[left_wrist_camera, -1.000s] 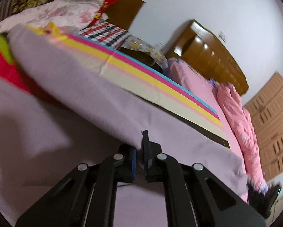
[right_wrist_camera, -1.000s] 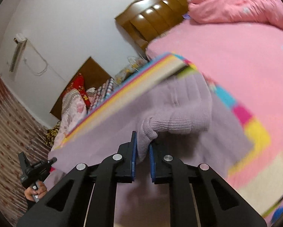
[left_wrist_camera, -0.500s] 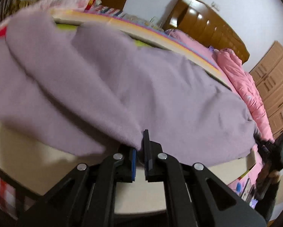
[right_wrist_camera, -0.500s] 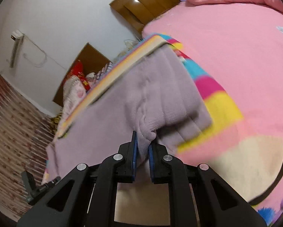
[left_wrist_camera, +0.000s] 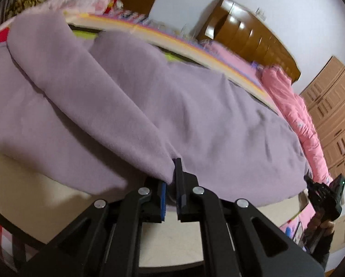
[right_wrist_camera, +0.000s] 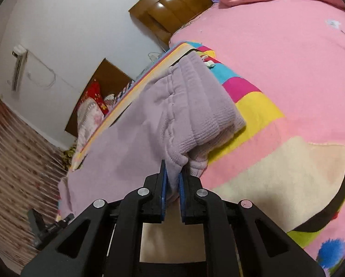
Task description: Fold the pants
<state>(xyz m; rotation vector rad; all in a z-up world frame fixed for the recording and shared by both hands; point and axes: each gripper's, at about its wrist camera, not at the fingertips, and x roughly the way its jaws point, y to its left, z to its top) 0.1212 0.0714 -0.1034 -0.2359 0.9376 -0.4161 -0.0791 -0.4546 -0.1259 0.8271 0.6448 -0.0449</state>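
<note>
Pants (left_wrist_camera: 195, 115) stretched lengthwise along mat's (right_wrist_camera: 276, 173) near edge, cuff clenched by left gripper (left_wrist_camera: 170, 180), waistband by right gripper (right_wrist_camera: 172, 180).

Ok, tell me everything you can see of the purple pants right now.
The purple pants are soft, fleecy knit, lilac all over, lying lengthwise on a colourful striped mat on the pink bed. One leg is folded over the other. The ribbed, gathered waistband is bunched and pinched in the shut right gripper; the left gripper is shut on a leg's cuff end.
</note>
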